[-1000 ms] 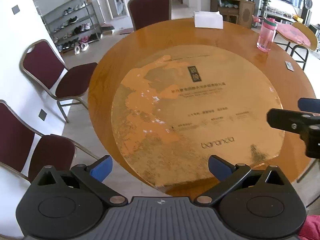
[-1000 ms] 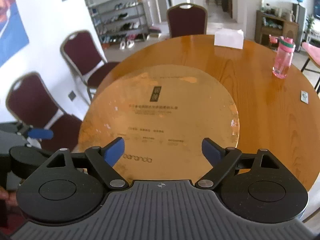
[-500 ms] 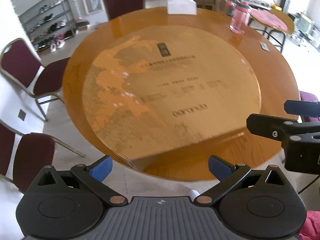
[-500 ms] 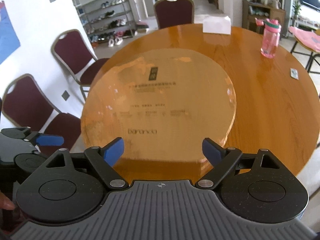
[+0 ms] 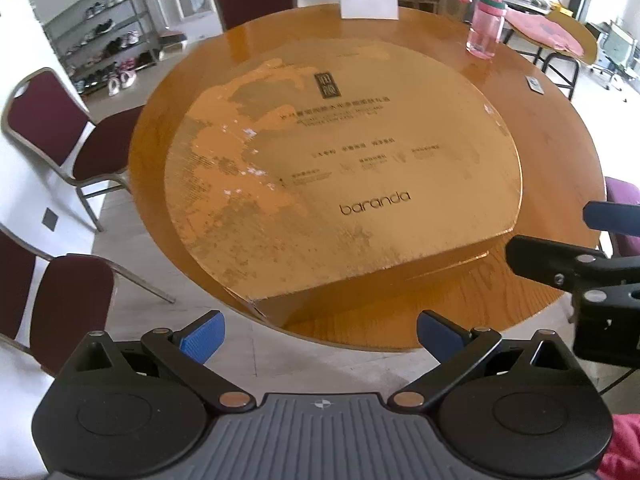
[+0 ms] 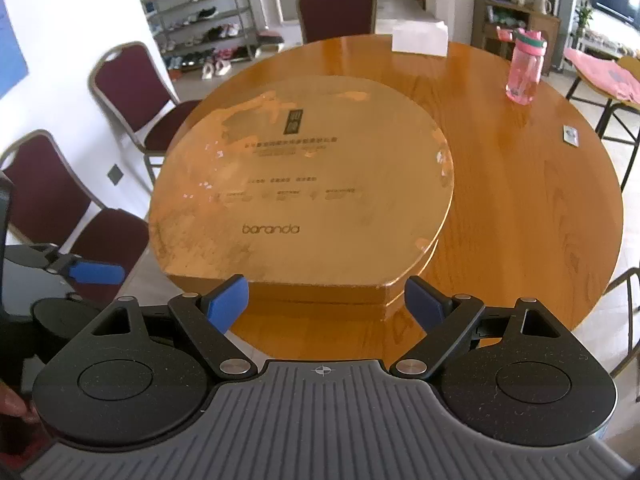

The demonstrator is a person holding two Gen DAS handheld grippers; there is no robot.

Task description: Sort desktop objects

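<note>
Overhead, both grippers hang short of the near rim of a round wooden table (image 5: pixel 560 152), neither touching anything. The left gripper (image 5: pixel 320 334) has its blue-padded fingers (image 5: pixel 202 338) spread wide with nothing between them; the right gripper (image 6: pixel 326 304) likewise has its fingers (image 6: pixel 226 302) wide apart and bare. In the left wrist view the right gripper (image 5: pixel 600 248) shows at 3 o'clock, off the table's edge.

A large, worn golden round board (image 5: pixel 344 176), flat-cut along its near side and printed "baranda", lies flat on the table, covering most of its left and middle. Its straight edge faces the grippers; in the right wrist view that edge sits just beyond the fingertips, toward 12 o'clock, apart from them.

The smaller things lie on the far side of the table, well apart from both pairs of fingers. A pink water bottle (image 6: pixel 525 68) with a green-trimmed lid stands upright at about 1 o'clock. A white tissue box (image 6: pixel 420 38) rests at the far rim near 12 o'clock. A small flat card-like item (image 6: pixel 571 135), too small to identify, lies near the right rim at about 2 o'clock.

Maroon chairs (image 6: pixel 132 88) stand around the table's left side, at 9 to 11 o'clock.
</note>
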